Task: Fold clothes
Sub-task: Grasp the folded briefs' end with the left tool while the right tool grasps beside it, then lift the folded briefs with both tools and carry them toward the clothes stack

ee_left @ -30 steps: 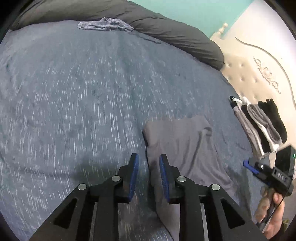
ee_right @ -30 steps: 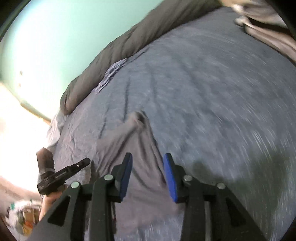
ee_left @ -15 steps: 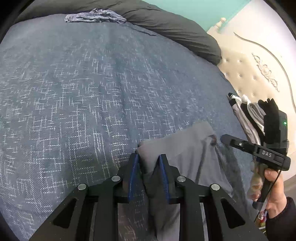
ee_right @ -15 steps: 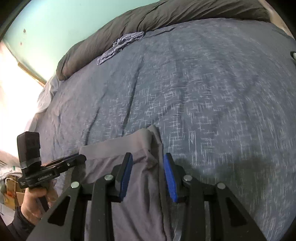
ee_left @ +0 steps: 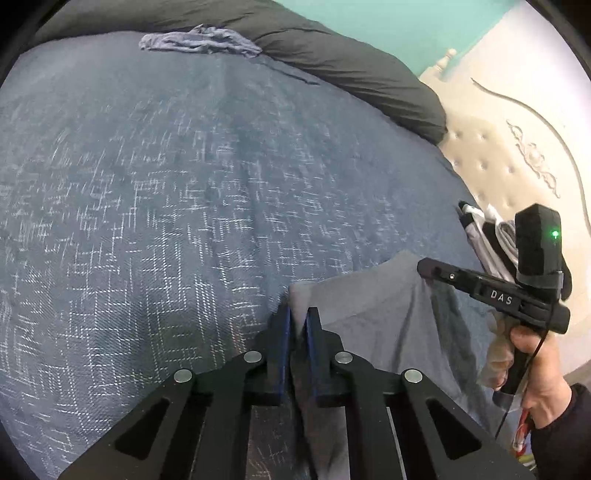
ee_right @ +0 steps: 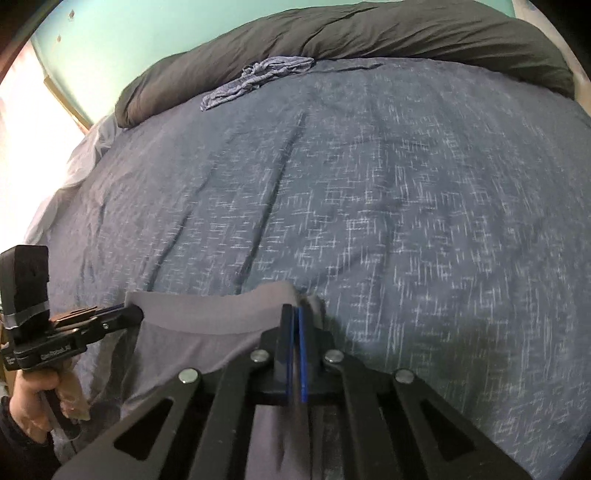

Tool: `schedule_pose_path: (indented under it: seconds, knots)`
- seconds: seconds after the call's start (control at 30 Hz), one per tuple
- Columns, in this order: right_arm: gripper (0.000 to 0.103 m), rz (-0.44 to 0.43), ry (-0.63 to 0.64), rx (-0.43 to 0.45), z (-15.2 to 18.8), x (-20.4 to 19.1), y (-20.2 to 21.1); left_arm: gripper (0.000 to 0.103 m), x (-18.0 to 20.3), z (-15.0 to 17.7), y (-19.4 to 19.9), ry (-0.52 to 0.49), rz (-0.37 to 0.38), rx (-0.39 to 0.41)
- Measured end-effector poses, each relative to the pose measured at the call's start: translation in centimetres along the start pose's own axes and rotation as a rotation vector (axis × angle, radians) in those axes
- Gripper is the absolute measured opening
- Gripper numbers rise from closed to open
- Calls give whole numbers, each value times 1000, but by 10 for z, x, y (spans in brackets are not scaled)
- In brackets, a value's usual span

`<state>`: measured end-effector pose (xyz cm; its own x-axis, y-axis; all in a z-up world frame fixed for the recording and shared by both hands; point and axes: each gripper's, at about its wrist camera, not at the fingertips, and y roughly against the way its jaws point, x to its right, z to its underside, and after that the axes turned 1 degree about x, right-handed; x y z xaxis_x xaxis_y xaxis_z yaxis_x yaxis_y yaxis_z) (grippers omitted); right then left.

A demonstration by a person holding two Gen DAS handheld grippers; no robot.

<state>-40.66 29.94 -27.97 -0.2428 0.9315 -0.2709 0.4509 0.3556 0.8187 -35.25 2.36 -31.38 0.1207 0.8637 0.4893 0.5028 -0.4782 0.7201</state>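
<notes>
Both hand-held grippers [ee_left: 298,325] [ee_right: 295,321] pinch the grey garment [ee_left: 384,317] on the blue bedspread [ee_left: 184,192].

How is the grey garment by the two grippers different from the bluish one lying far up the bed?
The grey garment is plain and spread fairly flat; the bluish garment is mottled and crumpled in a heap. The grey one is pinched at its top corners by the left gripper and right gripper; the bluish one lies untouched against the dark duvet. Both rest on the blue bedspread.
</notes>
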Motion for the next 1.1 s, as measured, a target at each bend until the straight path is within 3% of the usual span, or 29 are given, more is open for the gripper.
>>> schedule_pose_path:
  seconds: [0.37,0.4,0.43,0.5,0.8,0.93,1.1]
  knots:
    - [6,-12,-95,-24,-4,19,-8,17,1,-2,-4,21,-10,-15]
    - [16,-12,-118,-19,-5,22,-7,20,1,-2,-3,19,-13,-11]
    - [34,-11,-141,-15,-6,25,-5,21,1,-3,-1,19,-16,-8]
    - [45,-49,-169,-15,-10,28,-5,24,0,-4,0,28,-11,-9]
    - [44,-106,-135,-88,-12,14,-22,23,2,-6,-6,23,5,-28]
    - [12,-123,-108,-82,-7,10,-23,19,5,-5,-5,8,5,-25]
    - [7,-132,-55,-41,0,0,-5,11,16,-6,6,-19,17,-8]
